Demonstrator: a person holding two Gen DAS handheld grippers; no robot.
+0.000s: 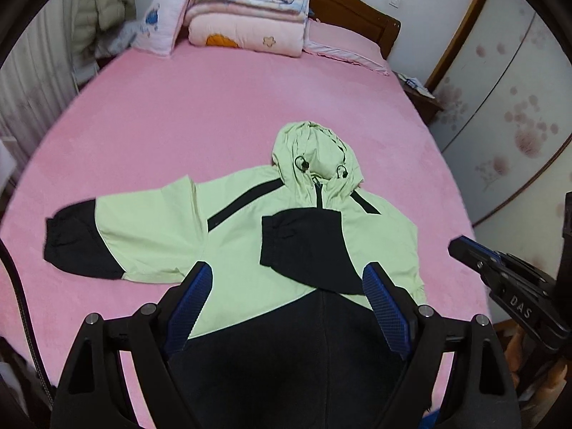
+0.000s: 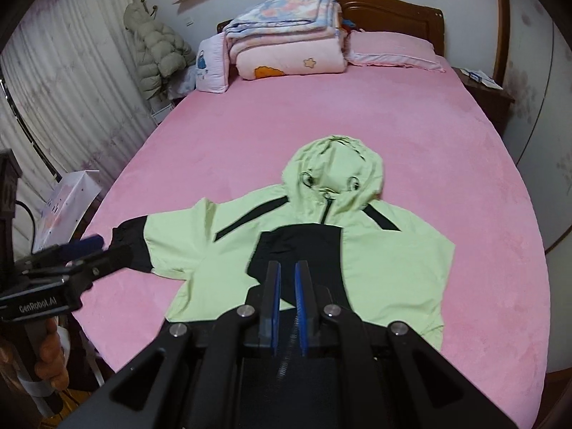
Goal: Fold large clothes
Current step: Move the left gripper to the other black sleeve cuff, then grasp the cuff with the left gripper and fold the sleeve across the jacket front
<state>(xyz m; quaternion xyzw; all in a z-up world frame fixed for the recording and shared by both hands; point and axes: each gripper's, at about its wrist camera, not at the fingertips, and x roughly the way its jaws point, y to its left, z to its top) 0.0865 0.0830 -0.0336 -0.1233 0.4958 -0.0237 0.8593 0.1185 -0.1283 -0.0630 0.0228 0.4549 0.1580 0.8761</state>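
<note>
Nearest the cameras, the left hand-held gripper (image 1: 286, 279) stands with its blue ribbed pads spread wide and nothing between them, while the right hand-held gripper (image 2: 287, 279) has its pads drawn nearly together on no cloth. Both hang above the near hem of the jacket (image 1: 250, 228), which lies front-up on the pink bed (image 1: 214, 107), its long axis running away from the grippers, hem near and hood (image 1: 314, 150) far. The sleeve on the right side (image 1: 304, 246) is already folded across the chest, its black cuff on the green panel. The other sleeve (image 1: 118, 236) is spread flat out to the left, and the left gripper looks the nearer to it, so that fold likely comes next. The shell looks thin, smooth and faintly creased, pale green over black; the bedcover is plush. Beyond, folded quilts (image 1: 250, 10) are stacked against the wooden headboard (image 1: 361, 7).
</note>
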